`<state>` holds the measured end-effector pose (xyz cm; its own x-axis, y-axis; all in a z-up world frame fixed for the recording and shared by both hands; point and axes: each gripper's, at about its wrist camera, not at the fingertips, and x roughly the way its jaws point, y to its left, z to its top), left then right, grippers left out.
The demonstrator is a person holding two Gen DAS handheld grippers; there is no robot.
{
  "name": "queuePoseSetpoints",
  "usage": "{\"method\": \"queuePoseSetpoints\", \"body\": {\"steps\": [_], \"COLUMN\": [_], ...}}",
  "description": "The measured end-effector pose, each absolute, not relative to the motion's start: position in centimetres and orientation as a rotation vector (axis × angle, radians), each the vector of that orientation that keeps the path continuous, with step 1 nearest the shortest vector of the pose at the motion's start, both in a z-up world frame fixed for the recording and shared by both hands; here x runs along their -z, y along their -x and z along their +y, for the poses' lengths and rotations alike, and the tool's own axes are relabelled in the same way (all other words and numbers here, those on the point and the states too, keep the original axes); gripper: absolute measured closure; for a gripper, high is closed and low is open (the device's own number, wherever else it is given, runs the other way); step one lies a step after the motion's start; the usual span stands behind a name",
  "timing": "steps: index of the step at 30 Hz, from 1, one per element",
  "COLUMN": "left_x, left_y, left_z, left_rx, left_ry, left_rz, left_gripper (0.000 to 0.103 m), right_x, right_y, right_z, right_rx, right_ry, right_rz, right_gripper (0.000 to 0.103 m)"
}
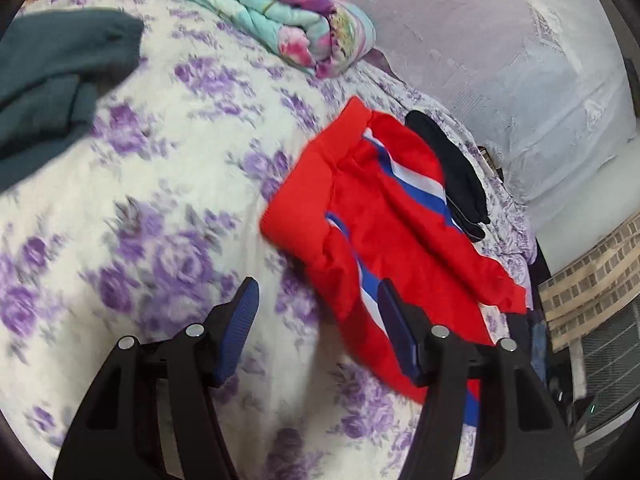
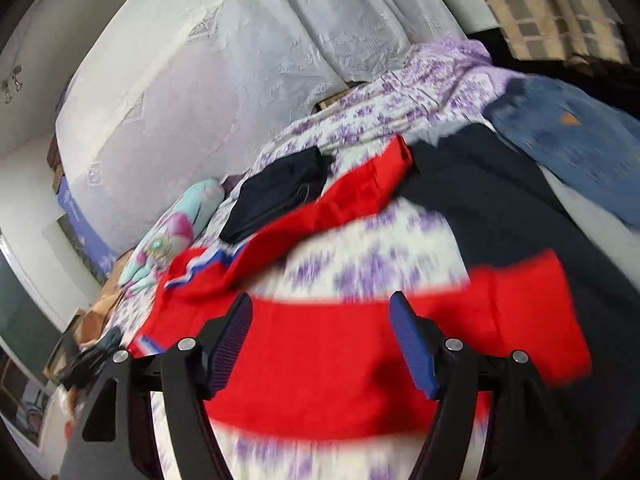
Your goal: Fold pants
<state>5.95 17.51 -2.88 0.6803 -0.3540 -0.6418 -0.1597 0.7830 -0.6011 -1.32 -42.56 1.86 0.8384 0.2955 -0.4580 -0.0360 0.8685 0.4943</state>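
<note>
Red pants [image 1: 384, 216] with blue and white side stripes lie spread on the purple-flowered bedspread [image 1: 160, 208], waistband toward the left. My left gripper [image 1: 318, 292] is open and empty, hovering over the bedspread just left of one red leg. In the right wrist view the red pants [image 2: 340, 360] lie with both legs apart. My right gripper [image 2: 320, 304] is open and empty, just above the near red leg. This view is blurred by motion.
A folded floral quilt [image 1: 276, 12] and a dark teal garment [image 1: 52, 80] lie at the far side. A small black garment [image 1: 452, 164] lies beside the pants. A dark navy garment [image 2: 512, 200] and blue jeans [image 2: 580, 136] lie right. Lace curtain [image 2: 280, 40] behind.
</note>
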Motion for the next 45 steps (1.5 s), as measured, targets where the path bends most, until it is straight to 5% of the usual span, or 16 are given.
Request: {"method": "queuePoseSetpoints", "body": {"steps": [9, 11, 13, 14, 18, 19, 20, 21, 29, 33, 36, 38, 40, 42, 45], "left_x": [4.6, 4.6, 4.7, 4.8, 4.4, 3.9, 3.2, 2.4, 0.0, 4.2, 3.7, 2.9, 1.7, 0.6, -1.2], "left_y": [-10.8, -10.8, -10.4, -10.2, -9.6, -9.1, -8.5, -7.6, 1.8, 2.7, 3.7, 4.7, 6.1, 7.9, 10.0], "left_z": [14.6, 15.0, 15.4, 15.7, 15.7, 15.6, 15.4, 15.6, 19.2, 19.5, 20.0, 21.2, 22.3, 23.0, 24.2], "left_rx": [0.101, 0.084, 0.06, 0.051, 0.082, 0.08, 0.081, 0.087, 0.083, 0.076, 0.095, 0.079, 0.016, -0.095, -0.208], "left_ry": [0.737, 0.736, 0.711, 0.696, 0.73, 0.718, 0.705, 0.698, 0.615, 0.618, 0.641, 0.669, 0.647, 0.598, 0.544], "left_rz": [0.897, 0.881, 0.875, 0.872, 0.839, 0.828, 0.812, 0.8, 0.81, 0.854, 0.801, 0.772, 0.736, 0.684, 0.614], "left_gripper": [0.045, 0.054, 0.083, 0.089, 0.096, 0.097, 0.097, 0.097, 0.096, 0.093, 0.088, 0.071, 0.041, 0.027, 0.023], "right_x": [2.2, 3.5, 4.1, 4.3, 4.7, 4.8, 4.9, 5.1, 3.5, 6.0, 5.2, 4.8, 4.7, 4.4, 3.7], "right_y": [8.3, 8.4, 8.1, 7.7, 4.3, 3.3, 2.6, 1.9, 6.8, 6.5, 6.8, 7.2, 7.8, 8.7, 9.5], "right_z": [-45.5, -45.9, -46.0, -46.1, -46.5, -46.6, -46.8, -46.9, -44.6, -44.5, -45.1, -45.8, -46.0, -46.1, -45.8], "right_rx": [-0.156, -0.164, -0.145, -0.135, -0.105, -0.093, -0.069, -0.072, -0.254, -0.24, -0.248, -0.246, -0.238, -0.211, -0.182], "right_ry": [-0.705, -0.754, -0.758, -0.765, -0.761, -0.763, -0.755, -0.765, -0.638, -0.591, -0.611, -0.622, -0.631, -0.613, -0.544], "right_rz": [0.733, 0.77, 0.772, 0.766, 0.739, 0.726, 0.724, 0.735, 0.792, 0.848, 0.828, 0.814, 0.806, 0.792, 0.802], "right_gripper": [0.028, 0.028, 0.028, 0.028, 0.029, 0.042, 0.081, 0.096, 0.096, 0.097, 0.085, 0.081, 0.081, 0.08, 0.077]}}
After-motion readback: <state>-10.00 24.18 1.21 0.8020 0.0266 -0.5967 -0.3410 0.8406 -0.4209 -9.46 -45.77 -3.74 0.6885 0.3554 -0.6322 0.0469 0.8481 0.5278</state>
